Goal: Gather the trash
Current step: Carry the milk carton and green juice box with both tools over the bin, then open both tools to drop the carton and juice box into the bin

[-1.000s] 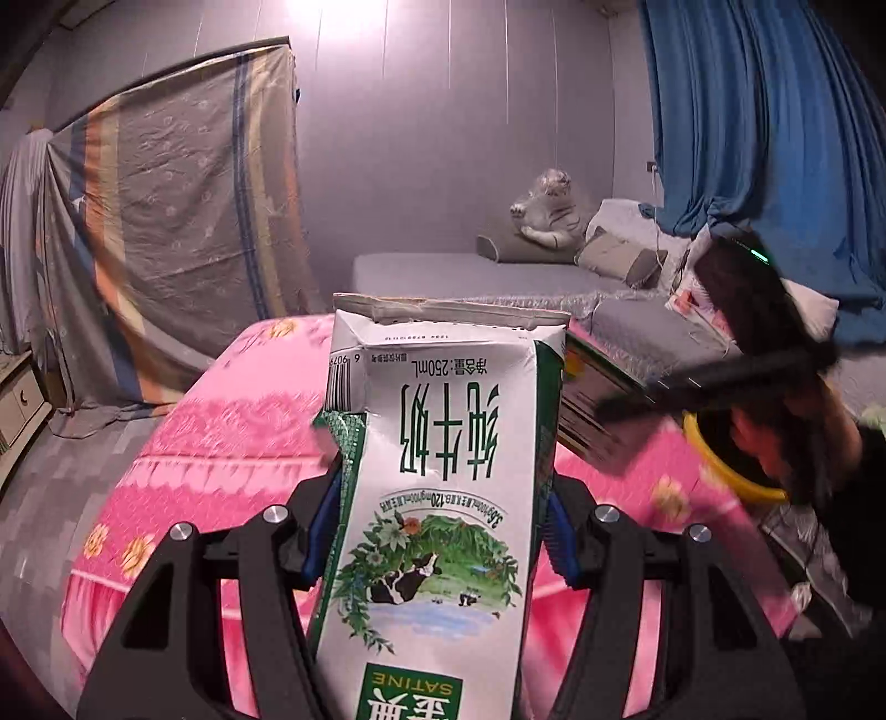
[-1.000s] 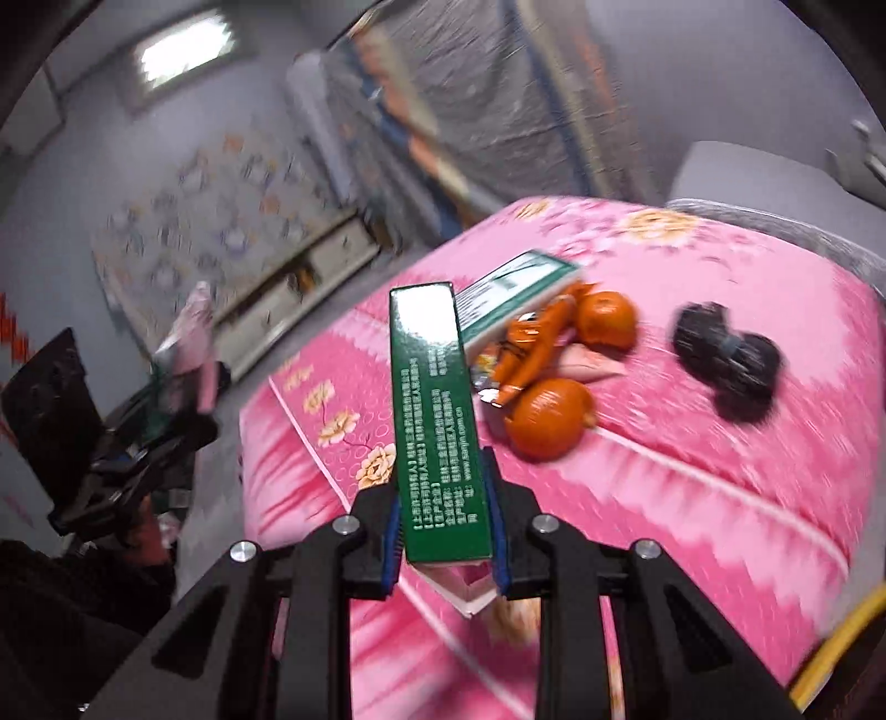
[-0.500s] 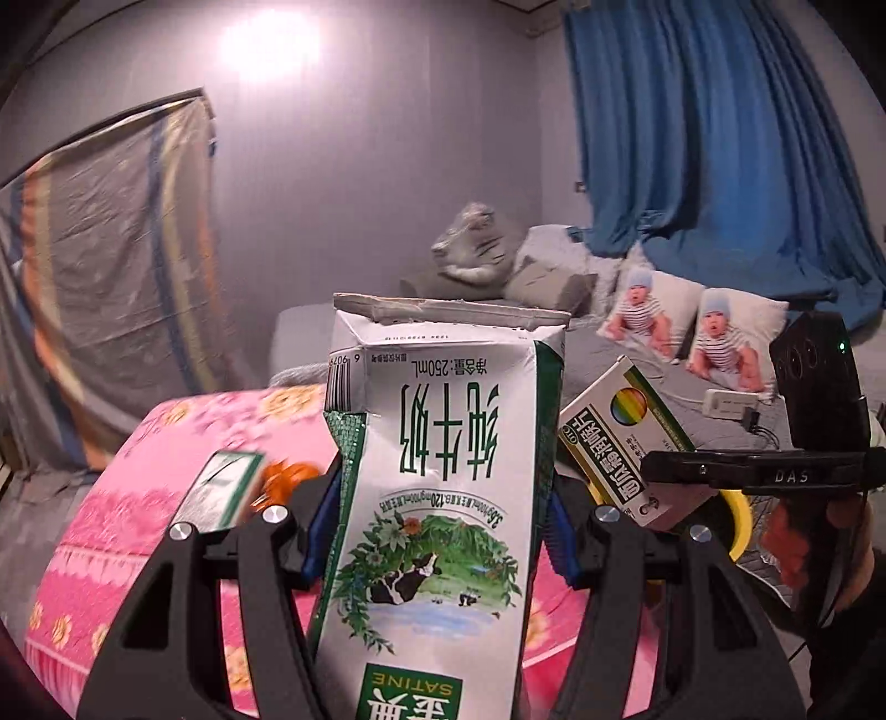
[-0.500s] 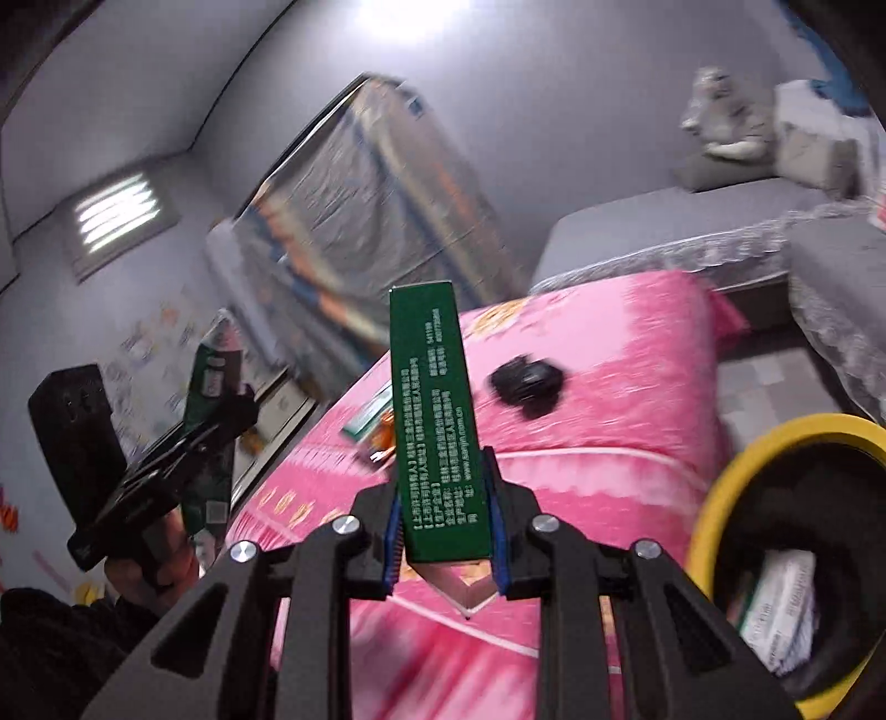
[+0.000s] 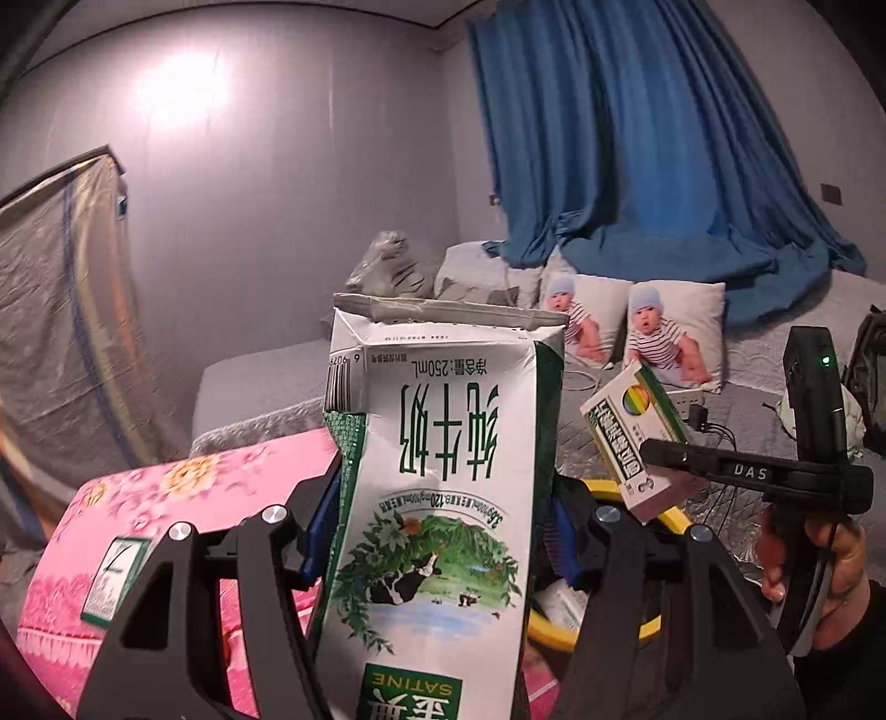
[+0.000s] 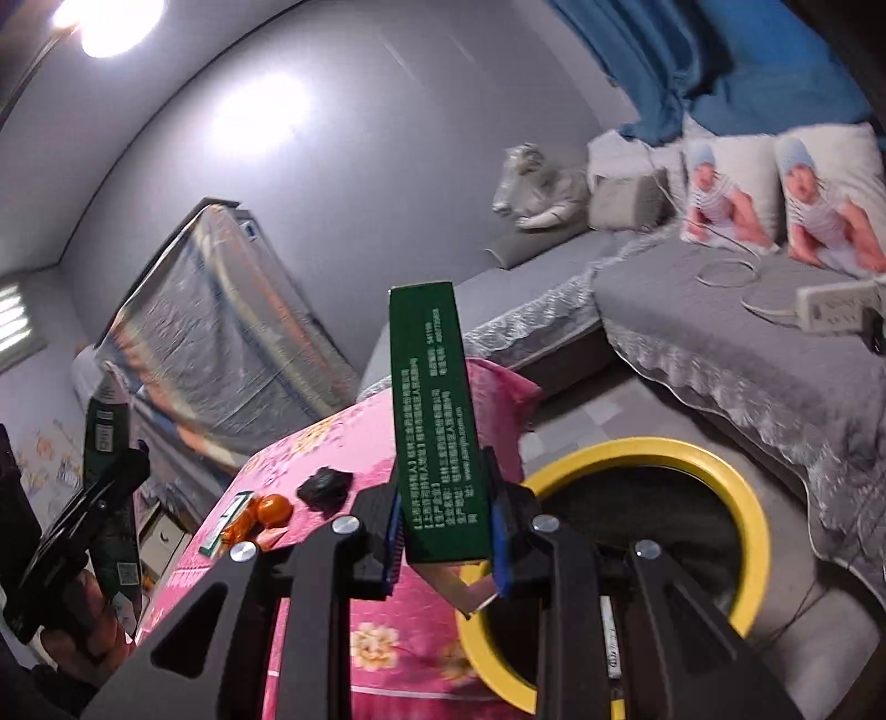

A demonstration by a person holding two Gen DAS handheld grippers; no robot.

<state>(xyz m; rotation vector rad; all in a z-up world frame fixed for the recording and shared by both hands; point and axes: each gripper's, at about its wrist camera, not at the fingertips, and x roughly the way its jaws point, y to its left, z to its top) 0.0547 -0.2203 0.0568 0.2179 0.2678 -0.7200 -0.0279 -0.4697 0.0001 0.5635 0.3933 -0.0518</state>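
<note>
Left wrist view: my left claw (image 5: 443, 526) stays clamped on the milk carton (image 5: 443, 487), held upside down as before. Right wrist view: my right claw (image 6: 446, 545) still grips the green box (image 6: 437, 410). The yellow-rimmed bin (image 6: 742, 498), half a second ago at the frame edge, now lies just beyond the box. Farther back, on the pink table (image 6: 354, 443), two oranges (image 6: 274, 508) and a black lump (image 6: 325, 487) remain.

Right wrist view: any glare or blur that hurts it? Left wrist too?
Right wrist: ceiling lamp blown out, its glare on the wall; the box in the tongs is sharp, the pink table soft, edges bent by fisheye. Left wrist: wall glare patch, carton crisp.
</note>
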